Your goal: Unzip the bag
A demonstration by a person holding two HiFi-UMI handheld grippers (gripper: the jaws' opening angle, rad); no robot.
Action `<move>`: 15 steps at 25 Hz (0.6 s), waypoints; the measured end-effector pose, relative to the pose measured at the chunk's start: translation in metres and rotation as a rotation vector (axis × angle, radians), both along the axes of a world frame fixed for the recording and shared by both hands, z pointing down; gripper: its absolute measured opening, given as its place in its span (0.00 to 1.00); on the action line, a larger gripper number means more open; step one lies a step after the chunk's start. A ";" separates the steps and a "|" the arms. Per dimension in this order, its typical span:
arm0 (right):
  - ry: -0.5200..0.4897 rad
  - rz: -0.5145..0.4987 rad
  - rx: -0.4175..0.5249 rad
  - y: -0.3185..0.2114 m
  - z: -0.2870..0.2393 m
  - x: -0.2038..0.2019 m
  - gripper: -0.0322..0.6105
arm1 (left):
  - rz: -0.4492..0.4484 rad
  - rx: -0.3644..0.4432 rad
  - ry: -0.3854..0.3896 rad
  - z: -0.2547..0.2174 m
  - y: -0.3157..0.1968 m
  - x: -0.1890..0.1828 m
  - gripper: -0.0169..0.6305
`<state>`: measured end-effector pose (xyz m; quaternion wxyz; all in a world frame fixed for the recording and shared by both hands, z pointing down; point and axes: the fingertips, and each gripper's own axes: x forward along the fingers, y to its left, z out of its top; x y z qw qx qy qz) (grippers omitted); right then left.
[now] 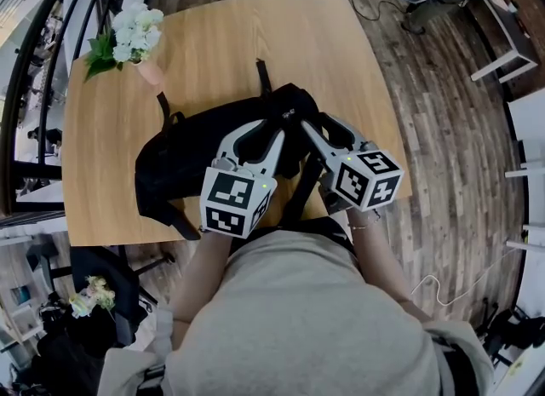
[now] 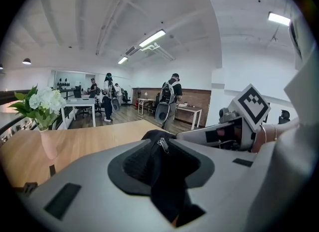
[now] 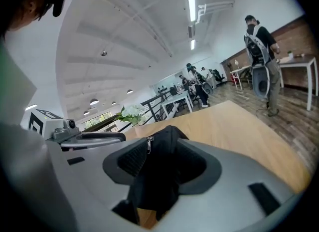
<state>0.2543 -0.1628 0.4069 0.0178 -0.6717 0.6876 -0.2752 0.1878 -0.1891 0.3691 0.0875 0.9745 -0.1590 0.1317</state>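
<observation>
Bag (image 1: 192,156) is lying on the tabletop (image 1: 255,37), at the edge nearest the person. Head view: left tongs (image 1: 272,126) and right tongs (image 1: 313,123) are reaching onto its top, side by side. Left gripper view: tongs are standing apart, with bag and zipper pull (image 2: 162,145) sitting in the gap, unclamped. Right gripper view: tongs are gaping wide, with the bag and pull sitting between them, not gripped.

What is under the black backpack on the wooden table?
Bare wooden table shows around the backpack. Whatever lies directly beneath it is covered and cannot be seen.
</observation>
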 end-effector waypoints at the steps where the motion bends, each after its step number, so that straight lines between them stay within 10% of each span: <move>1: -0.013 -0.009 -0.002 -0.002 0.002 0.000 0.34 | 0.007 0.009 -0.006 0.000 0.000 0.003 0.19; 15: -0.105 -0.068 -0.021 -0.007 0.017 0.003 0.17 | 0.177 0.239 -0.136 0.007 0.012 0.031 0.24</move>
